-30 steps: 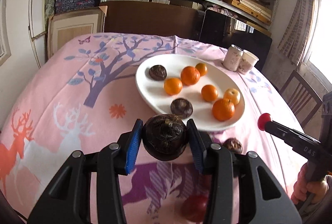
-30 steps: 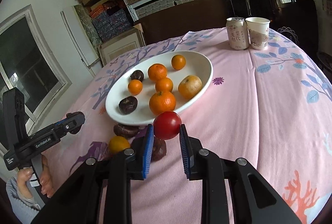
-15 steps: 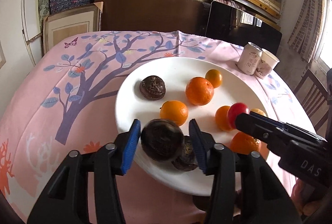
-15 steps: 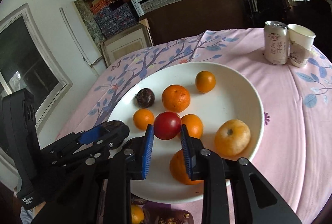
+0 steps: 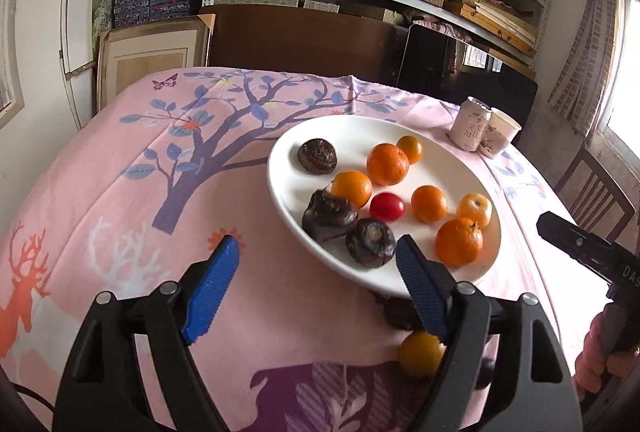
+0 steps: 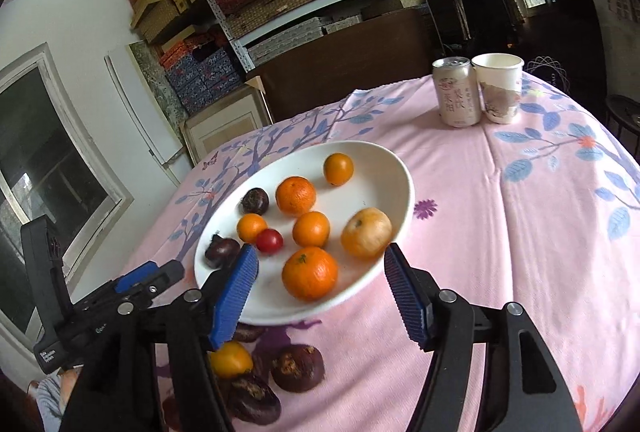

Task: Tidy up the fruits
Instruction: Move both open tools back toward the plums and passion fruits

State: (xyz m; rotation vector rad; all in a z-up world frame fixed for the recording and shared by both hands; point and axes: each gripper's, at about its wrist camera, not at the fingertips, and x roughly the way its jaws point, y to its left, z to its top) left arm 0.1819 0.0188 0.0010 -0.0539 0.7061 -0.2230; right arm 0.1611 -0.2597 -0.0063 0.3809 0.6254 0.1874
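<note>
Nearest me, both sets of jaws are opening with nothing between them: my left gripper hangs over the tabletop at the plate's near rim, my right gripper over the near edge of the same plate. Under them, on the cloth, several fruits are not yet on the plate: a small yellow-orange fruit and dark brown ones beside it, close together just off the rim.

Beyond that, the white plate carries the rest: a large orange at the front, the small red fruit among the mandarins, a dark brown fruit resting near the plate's left edge, with another dark one just beside it.

My worries: that dark fruit by the edge could roll off if I knock the plate while reaching for the loose ones. The loose fruits are bunched and partly hidden under my left jaws, so a blind grab may pinch two or push one off the tabletop. Farther back, a can and paper cup stand well clear.
</note>
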